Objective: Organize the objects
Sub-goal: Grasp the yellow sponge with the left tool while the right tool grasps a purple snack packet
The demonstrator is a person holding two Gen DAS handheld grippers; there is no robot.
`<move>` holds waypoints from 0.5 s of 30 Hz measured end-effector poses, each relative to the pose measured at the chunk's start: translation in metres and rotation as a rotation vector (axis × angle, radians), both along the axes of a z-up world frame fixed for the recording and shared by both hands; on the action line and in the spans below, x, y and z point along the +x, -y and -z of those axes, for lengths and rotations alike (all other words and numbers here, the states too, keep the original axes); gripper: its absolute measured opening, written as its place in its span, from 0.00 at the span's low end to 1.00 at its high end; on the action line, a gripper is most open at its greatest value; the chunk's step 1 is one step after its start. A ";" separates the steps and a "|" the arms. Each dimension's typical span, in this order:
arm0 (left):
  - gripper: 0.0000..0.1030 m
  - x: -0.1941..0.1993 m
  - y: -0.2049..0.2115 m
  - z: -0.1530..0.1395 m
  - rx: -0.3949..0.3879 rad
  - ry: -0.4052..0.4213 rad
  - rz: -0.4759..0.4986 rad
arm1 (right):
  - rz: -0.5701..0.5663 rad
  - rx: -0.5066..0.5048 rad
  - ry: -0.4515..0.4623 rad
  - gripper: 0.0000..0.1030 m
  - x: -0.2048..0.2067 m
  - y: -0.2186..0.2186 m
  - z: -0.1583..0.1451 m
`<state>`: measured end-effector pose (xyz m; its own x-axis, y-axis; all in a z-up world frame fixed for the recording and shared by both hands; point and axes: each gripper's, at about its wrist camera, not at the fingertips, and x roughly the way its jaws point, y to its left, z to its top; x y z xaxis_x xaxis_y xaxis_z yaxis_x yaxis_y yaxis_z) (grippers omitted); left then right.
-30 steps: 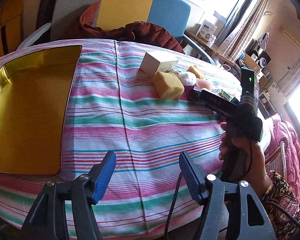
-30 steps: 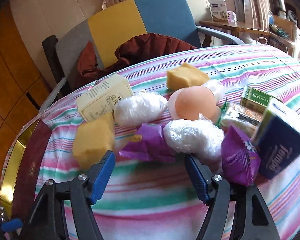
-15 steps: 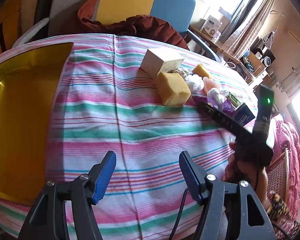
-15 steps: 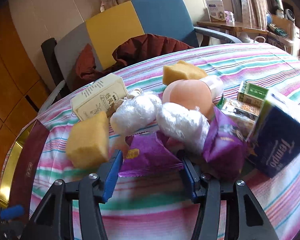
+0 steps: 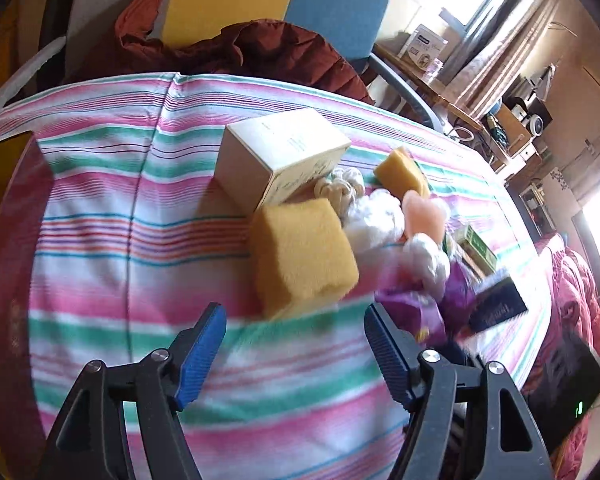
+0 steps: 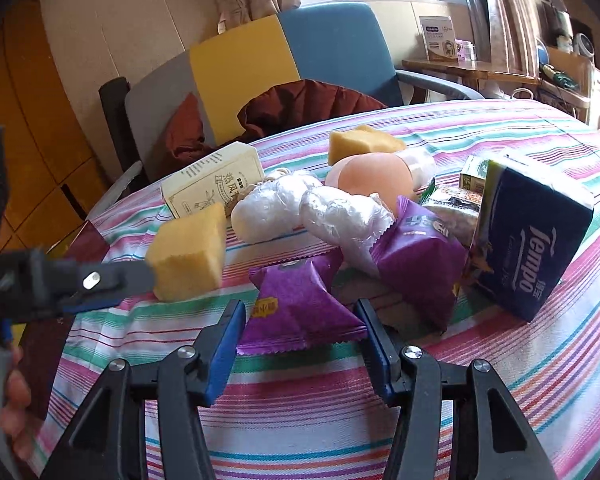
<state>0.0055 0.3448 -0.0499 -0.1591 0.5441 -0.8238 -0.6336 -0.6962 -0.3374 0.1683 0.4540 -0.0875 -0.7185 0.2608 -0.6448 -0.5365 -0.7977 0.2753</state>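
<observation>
A pile of small goods lies on the striped tablecloth (image 5: 120,208). My right gripper (image 6: 302,316) is shut on a purple snack packet (image 6: 300,300), its blue pads against the packet's two sides. A second purple packet (image 6: 416,252), two white wrapped balls (image 6: 268,208), a peach ball (image 6: 372,178) and a blue Tempo tissue pack (image 6: 532,240) crowd behind it. My left gripper (image 5: 295,316) is open, its jaws still opening, with nothing between them. A yellow sponge (image 5: 304,252) sits just ahead of it, and a cream box (image 5: 280,152) stands behind the sponge.
A gold tin with a dark red wall (image 5: 16,240) sits at the table's left end. A second yellow sponge (image 5: 400,172) and a green box (image 5: 476,244) lie further back. A chair with a dark red jacket (image 5: 260,52) stands behind the table.
My left gripper has swung right from the tin toward the sponge and spread wider. My right gripper moved in and closed around the purple packet.
</observation>
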 end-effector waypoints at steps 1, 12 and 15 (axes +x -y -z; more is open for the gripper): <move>0.71 -0.004 -0.007 0.001 0.007 0.001 -0.002 | 0.000 -0.001 -0.003 0.55 0.000 0.000 0.000; 0.72 -0.006 -0.035 0.018 -0.065 -0.136 0.039 | 0.001 -0.004 -0.013 0.55 0.000 -0.003 0.002; 0.62 -0.007 -0.022 0.018 -0.029 -0.153 0.047 | 0.001 -0.001 -0.012 0.55 0.000 -0.004 0.002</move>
<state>-0.0010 0.3666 -0.0678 -0.2595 0.5300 -0.8073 -0.7080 -0.6729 -0.2142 0.1679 0.4579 -0.0893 -0.7260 0.2613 -0.6361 -0.5341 -0.7969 0.2822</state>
